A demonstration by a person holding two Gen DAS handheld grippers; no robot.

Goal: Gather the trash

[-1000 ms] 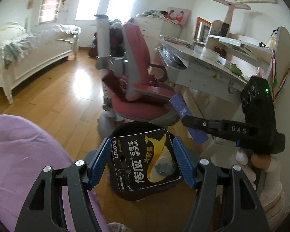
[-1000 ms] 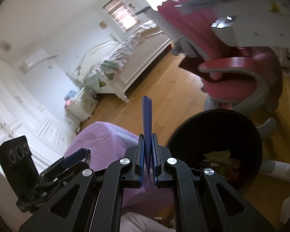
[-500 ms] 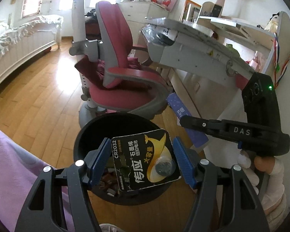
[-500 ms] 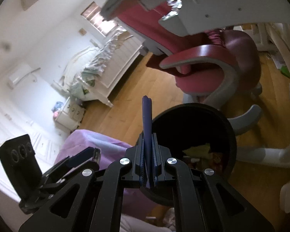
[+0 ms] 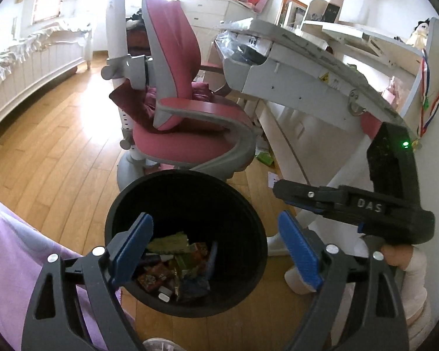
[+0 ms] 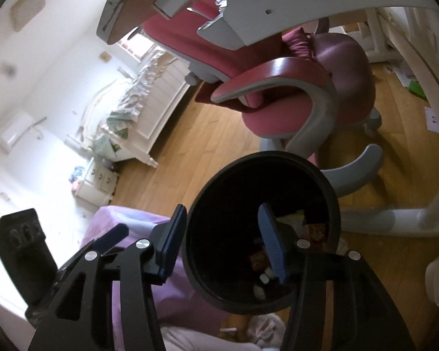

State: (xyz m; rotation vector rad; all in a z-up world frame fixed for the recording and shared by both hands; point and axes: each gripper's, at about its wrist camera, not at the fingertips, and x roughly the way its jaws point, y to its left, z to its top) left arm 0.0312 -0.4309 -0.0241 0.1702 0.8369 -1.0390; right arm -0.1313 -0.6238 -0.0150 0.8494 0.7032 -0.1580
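A round black trash bin [image 5: 131, 196] stands on the wood floor, holding several wrappers and packets [image 5: 172, 260]. My left gripper [image 5: 216, 242] is open and empty, held over the bin's mouth. My right gripper [image 6: 222, 237] is open and empty, also over the bin [image 6: 333, 193]. The right gripper's body shows in the left wrist view [image 5: 351, 201] to the right of the bin. The left gripper's body shows in the right wrist view [image 6: 20, 251] at the lower left.
A pink and grey desk chair [image 5: 187, 122] stands just behind the bin. A white desk [image 5: 301, 67] overhangs on the right. A purple cloth [image 5: 11, 251] lies at the lower left. A white bed [image 5: 29, 58] stands at the far left. Paper scraps [image 5: 273, 178] lie under the desk.
Both grippers moved over the bin and opened. The black battery card left my left gripper and the blue flat item left my right gripper.
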